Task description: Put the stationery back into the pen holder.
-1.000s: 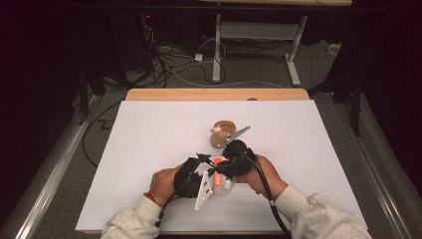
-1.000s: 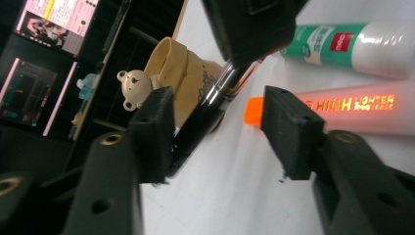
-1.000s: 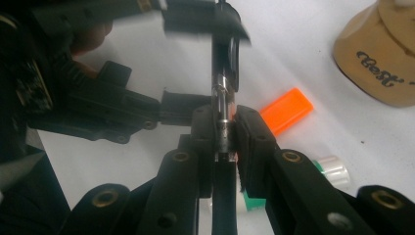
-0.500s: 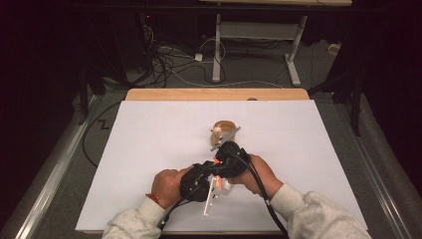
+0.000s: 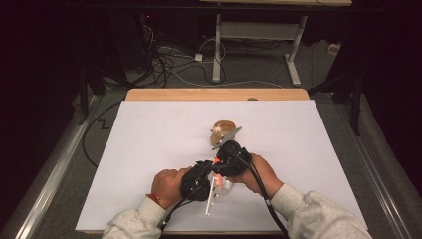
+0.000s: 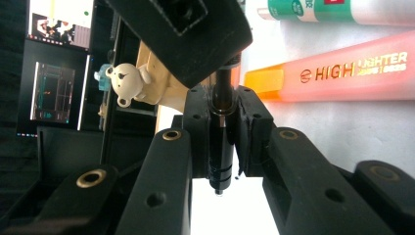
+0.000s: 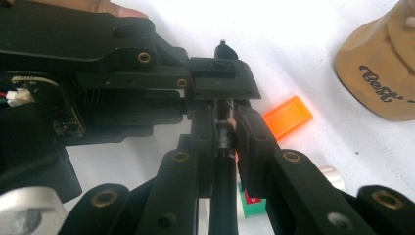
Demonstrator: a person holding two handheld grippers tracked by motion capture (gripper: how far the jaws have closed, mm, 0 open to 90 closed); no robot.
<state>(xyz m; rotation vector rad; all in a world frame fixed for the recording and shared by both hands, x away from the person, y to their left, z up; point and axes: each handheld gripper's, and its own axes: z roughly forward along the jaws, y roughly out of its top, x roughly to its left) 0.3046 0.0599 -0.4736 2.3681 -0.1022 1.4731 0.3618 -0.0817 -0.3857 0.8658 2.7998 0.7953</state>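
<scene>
So both claws are clamped on the same slim black pen (image 6: pixel 219 147), low on the white counter (image 5: pixel 149 149). Left claw (image 6: pixel 220 142) pinches one end, right claw (image 7: pixel 222 142) grips the barrel. An orange highlighter (image 6: pixel 342 73) lies just beside them, and a tan bear holder (image 5: pixel 222 130) sits near.

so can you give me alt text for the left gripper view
The left tongs are shut on a slim black pen, whose upper end the other tongs grip. Behind lie an orange highlighter, a green-and-white tube and a tan stand with a white bear figure.
</scene>
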